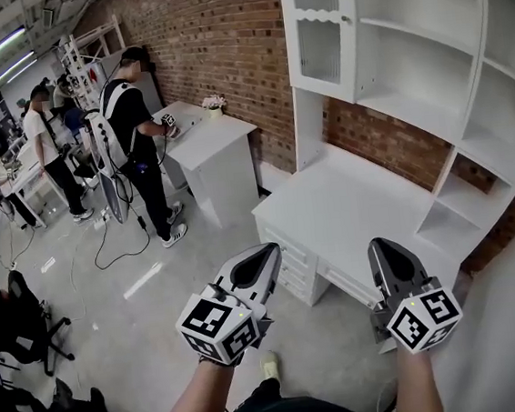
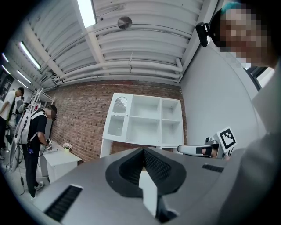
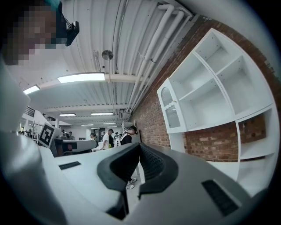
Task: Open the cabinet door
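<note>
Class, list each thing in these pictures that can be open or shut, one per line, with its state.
White glass-panelled cabinet door: closed, untouched.
White desk drawers: closed.
Left gripper: jaws shut, nothing between them.
Right gripper: jaws shut, nothing between them.

Head view looks down; gripper views level, all sharing the cabinet (image 1: pixel 424 46).

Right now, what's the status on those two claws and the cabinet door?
Left gripper and right gripper both shut, empty. Cabinet door closed, untouched. Desk stands beneath it.
</note>
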`<action>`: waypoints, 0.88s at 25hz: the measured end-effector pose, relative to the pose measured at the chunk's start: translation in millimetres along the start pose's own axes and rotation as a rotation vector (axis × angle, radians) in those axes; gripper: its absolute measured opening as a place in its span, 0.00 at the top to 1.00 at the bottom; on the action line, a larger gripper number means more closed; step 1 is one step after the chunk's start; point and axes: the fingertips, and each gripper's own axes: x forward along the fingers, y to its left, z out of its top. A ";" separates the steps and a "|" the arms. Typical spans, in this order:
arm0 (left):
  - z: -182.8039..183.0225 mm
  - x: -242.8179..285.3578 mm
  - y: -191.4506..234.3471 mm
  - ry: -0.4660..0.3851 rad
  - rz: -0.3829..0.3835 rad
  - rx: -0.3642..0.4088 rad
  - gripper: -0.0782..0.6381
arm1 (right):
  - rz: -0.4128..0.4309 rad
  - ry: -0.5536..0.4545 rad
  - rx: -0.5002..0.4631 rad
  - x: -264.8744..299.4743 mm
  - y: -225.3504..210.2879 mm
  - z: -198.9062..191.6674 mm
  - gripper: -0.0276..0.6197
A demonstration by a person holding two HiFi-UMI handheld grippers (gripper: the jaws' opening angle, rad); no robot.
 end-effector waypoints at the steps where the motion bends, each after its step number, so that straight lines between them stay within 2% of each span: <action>1: 0.0 3.8 5.6 -0.003 -0.002 -0.003 0.88 | -0.002 0.004 -0.002 5.6 -1.3 -1.5 0.95; 8: 6.9 45.6 53.9 -0.020 -0.037 -0.012 0.88 | -0.036 0.008 -0.004 61.9 -21.5 -1.6 0.95; 14: 13.0 83.8 117.5 -0.019 -0.057 -0.011 0.88 | -0.051 0.012 -0.016 133.8 -28.8 -6.0 0.95; 22: 6.2 133.2 189.6 0.005 -0.116 -0.015 0.88 | -0.129 0.027 -0.021 208.8 -47.7 -19.1 0.95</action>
